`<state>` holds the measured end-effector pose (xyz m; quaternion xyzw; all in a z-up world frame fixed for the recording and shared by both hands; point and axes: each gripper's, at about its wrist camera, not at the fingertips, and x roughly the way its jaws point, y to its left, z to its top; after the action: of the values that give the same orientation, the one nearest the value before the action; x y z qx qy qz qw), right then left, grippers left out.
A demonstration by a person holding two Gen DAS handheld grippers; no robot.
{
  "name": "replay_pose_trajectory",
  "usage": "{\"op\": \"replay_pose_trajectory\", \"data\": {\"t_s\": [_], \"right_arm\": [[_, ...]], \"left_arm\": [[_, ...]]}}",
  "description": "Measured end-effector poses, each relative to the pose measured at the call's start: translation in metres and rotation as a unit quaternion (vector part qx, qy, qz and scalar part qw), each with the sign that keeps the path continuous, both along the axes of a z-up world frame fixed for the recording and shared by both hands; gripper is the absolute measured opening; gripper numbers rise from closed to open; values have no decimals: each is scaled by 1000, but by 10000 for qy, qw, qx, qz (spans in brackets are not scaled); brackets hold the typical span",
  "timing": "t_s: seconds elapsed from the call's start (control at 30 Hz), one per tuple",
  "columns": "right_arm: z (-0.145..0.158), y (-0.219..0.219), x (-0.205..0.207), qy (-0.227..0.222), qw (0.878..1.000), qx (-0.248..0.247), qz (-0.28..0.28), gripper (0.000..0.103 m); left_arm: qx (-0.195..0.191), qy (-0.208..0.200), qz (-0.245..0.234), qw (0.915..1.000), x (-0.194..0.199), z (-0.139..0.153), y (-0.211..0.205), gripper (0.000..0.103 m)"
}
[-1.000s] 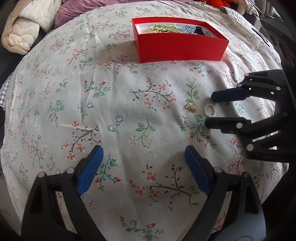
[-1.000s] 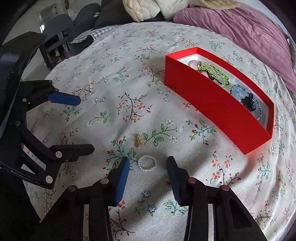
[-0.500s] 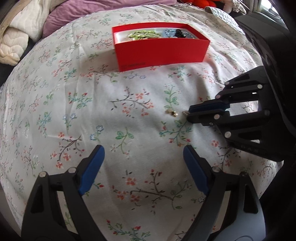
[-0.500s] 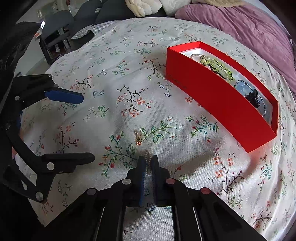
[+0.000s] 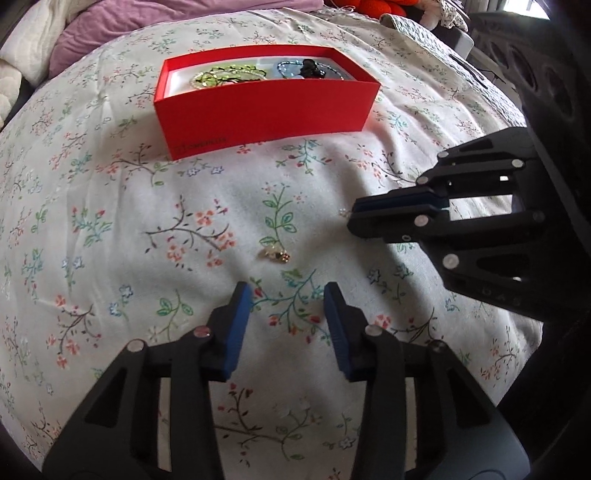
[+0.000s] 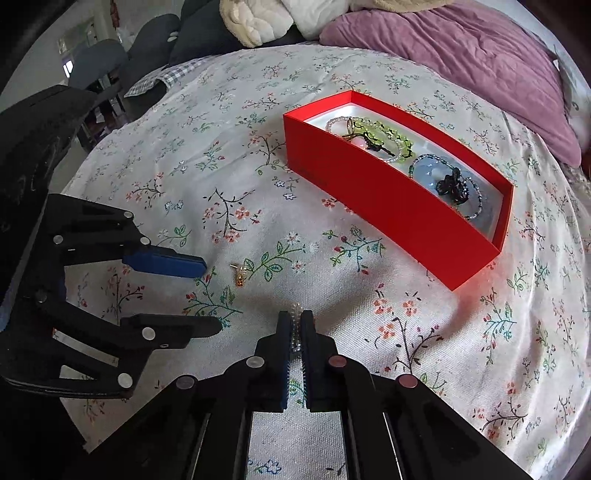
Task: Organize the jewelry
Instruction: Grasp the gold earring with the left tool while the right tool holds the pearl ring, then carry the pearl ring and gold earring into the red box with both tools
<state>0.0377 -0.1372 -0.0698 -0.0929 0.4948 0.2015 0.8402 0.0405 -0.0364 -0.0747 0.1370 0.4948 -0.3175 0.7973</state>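
Observation:
A small gold earring (image 5: 275, 254) (image 6: 239, 274) lies on the floral sheet. My left gripper (image 5: 288, 295) (image 6: 207, 295) hovers just short of it; its jaws are closing with only cloth between them. My right gripper (image 6: 294, 317) (image 5: 352, 218) is shut on a white pearl ring (image 6: 294, 309), whose beads poke out between the blue pads. Beyond stands the red box (image 5: 258, 110) (image 6: 391, 206), holding a green bead bracelet (image 6: 384, 138), a blue bead bracelet (image 6: 443, 173) and a black hair clip (image 6: 452, 186).
A floral sheet (image 5: 110, 221) covers the bed. A purple quilt (image 6: 461, 55) and cream blankets (image 6: 258, 18) lie at the far end. Dark chairs (image 6: 110, 62) stand past the bed's left edge in the right wrist view.
My right gripper closed on the pearl ring and lifted it off the sheet. The left gripper slid toward the gold earring and its jaws narrowed.

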Motion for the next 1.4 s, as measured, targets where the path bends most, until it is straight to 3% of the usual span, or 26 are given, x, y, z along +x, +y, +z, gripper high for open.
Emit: {"op": "replay_pose_trajectory", "data": {"t_s": [0.13, 0.5, 0.67, 0.93, 1.4], "right_arm": [[2, -4, -3, 10, 10000, 12, 14, 5], [5, -12, -7, 16, 10000, 7, -80, 5], [7, -13, -7, -1, 9999, -23, -136, 5], [14, -19, -3, -45, 9996, 72, -265, 5], [57, -32, 14, -506, 9955, 443, -662, 5]], "left_arm": [[17, -84, 98, 9999, 6, -2, -5, 35], [109, -145, 252, 9995, 17, -5, -20, 26], [196, -205, 310, 9991, 17, -5, -21, 13], [231, -204, 404, 9987, 19, 4, -11, 13], [-153, -512, 760, 9957, 40, 50, -2, 13]]}}
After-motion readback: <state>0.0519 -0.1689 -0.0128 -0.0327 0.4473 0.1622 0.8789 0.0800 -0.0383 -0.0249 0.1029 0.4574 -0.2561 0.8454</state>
